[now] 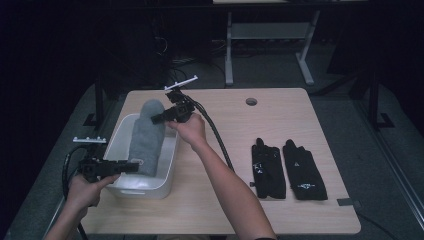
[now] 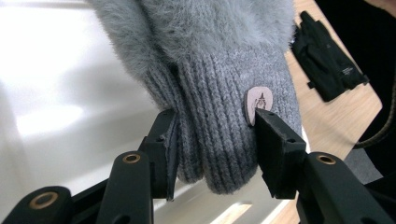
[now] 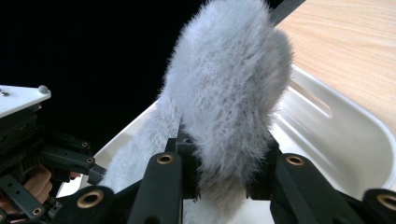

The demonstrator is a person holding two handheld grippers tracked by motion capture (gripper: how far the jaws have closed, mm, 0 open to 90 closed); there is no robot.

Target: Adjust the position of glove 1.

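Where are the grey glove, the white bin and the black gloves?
grey glove (image 1: 148, 131), high view, middle of its fuzzy body.
white bin (image 1: 170, 161), high view, right-hand rim.
black gloves (image 1: 289, 169), high view, inner edge of the right-hand one.

Grey carpet (image 1: 345, 115) surrounds the wooden table (image 1: 280, 125) (white-legged desk (image 1: 270, 35) behind, dim).

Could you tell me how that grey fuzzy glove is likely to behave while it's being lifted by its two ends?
The grey glove is knitted and fluffy, so probably floppy; it may sag between the left gripper and right gripper. It looks light for its bulk. The ribbed cuff should grip well, unlikely to slip.
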